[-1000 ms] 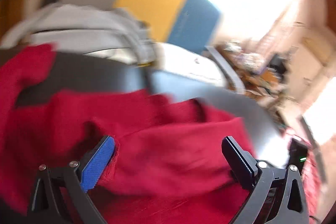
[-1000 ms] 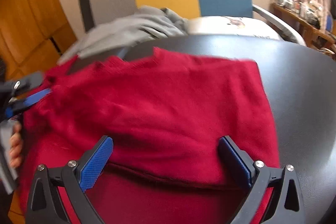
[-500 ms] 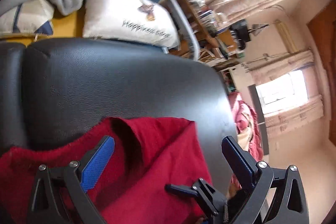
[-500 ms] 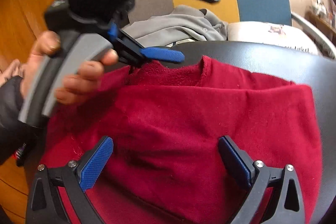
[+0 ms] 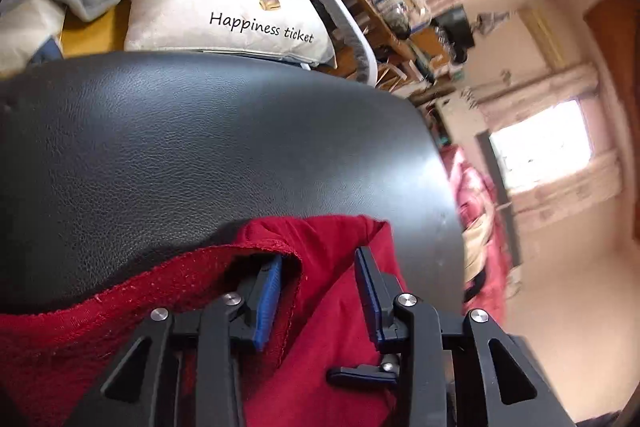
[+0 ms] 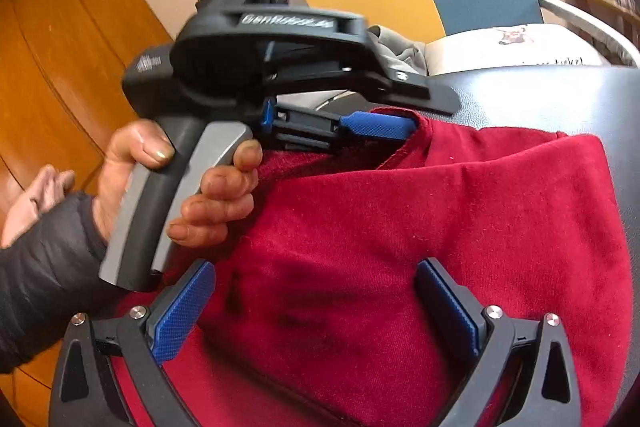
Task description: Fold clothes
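Left wrist view: the left gripper (image 5: 318,287) now sits at the collar of the red sweater (image 5: 332,347); half a second ago it was further back with its jaws wide.
Left jaws: closing, with a fold of the collar edge between the blue pads (image 5: 268,301); the gap is still visible, so no firm pinch yet.
Right gripper (image 6: 320,311): jaws wide, holding nothing, hovering over the sweater's body below the collar, much as before.
Sweater: spread on the black seat (image 5: 200,147), collar toward the cushion (image 5: 224,7), one side already turned in.
Hand (image 6: 200,187): squeezing the left gripper's trigger, seen from the right wrist.
Meaning: the grab for a new fold looks about to land; lifting should wait for the pinch.
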Tool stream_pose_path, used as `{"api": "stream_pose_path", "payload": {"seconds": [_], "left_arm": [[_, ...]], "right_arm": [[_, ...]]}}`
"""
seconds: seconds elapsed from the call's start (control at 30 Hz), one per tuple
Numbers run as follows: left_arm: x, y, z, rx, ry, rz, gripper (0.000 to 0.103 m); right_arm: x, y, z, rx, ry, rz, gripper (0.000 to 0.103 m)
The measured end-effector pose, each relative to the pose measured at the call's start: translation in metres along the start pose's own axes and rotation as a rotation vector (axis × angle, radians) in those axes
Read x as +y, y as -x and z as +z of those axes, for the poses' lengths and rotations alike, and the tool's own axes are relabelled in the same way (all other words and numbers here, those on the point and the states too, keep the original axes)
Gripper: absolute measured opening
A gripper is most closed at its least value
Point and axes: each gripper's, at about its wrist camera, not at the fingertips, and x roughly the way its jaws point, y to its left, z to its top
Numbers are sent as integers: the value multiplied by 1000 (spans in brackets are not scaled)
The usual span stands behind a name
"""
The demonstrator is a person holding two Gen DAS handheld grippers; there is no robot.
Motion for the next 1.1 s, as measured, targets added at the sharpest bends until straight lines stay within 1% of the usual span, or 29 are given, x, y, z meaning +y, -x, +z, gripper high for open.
{"api": "stream_pose_path", "payload": {"seconds": [0.03, 0.1, 0.17, 0.2, 0.23, 0.27, 0.33, 0.37, 0.4, 0.43, 0.47, 0.5, 0.53, 0.57, 0.63, 0.73, 0.77, 0.8, 0.83, 0.93, 0.97, 1.03, 1.1], "left_arm": [[4, 2, 0, -30, 7, 1, 34], [14, 6, -2, -80, 23, 1, 19], [25, 8, -5, -124, 41, 1, 18], [31, 6, -7, -135, 54, 3, 15], [36, 4, -8, -142, 68, -2, 11], [39, 4, -8, -149, 77, -13, 10], [37, 6, -8, -151, 75, -9, 10], [33, 7, -9, -149, 68, 0, 14], [30, 8, -9, -147, 62, 9, 28], [26, 11, -10, -149, 55, 12, 38], [21, 19, -13, -164, 50, 0, 58], [17, 30, -16, -189, 53, -13, 76], [14, 45, -20, -225, 53, -17, 82], [11, 60, -26, -263, 51, -10, 85], [8, 92, -48, -343, 39, 54, 86], [17, 138, -100, -455, 41, 232, 87], [22, 149, -119, -478, 47, 290, 87], [27, 154, -138, -484, 51, 338, 87], [31, 159, -155, -488, 53, 384, 86], [36, 159, -198, -496, 34, 496, 85], [33, 159, -207, -507, 22, 516, 85], [27, 154, -220, -522, -5, 556, 87], [27, 150, -225, -528, -25, 585, 88]], "right_arm": [[-1, 0, 0, -4, -5, 4, 103], [0, 0, 0, -5, -5, 3, 103], [2, -1, 1, -5, -1, -1, 103], [1, -1, 1, -8, -2, 4, 103], [2, -1, 1, -9, -3, 6, 103], [2, -1, 1, -10, -3, 6, 103], [2, -4, 5, -9, -4, 6, 103], [2, -4, 5, -10, -4, 7, 103], [2, -5, 6, -10, -6, 8, 103], [2, -4, 4, -11, -7, 10, 103], [3, -4, 3, -12, -8, 11, 103], [-1, -8, 7, -11, -10, 12, 103], [-6, -6, 5, -11, -12, 13, 103], [-6, -6, 5, -10, -13, 14, 103], [-8, -6, 5, -6, -17, 17, 103], [-11, -5, 6, 1, -35, 33, 103], [-13, -5, 7, 5, -46, 43, 103], [-14, -5, 11, 25, -68, 51, 103], [-11, -2, 16, 41, -91, 71, 103], [0, 7, 46, 10, -153, 316, 103], [4, 0, 61, 25, -185, 438, 103], [8, -19, 85, 55, -235, 532, 103], [16, -52, 106, 137, -258, 640, 103]]}}
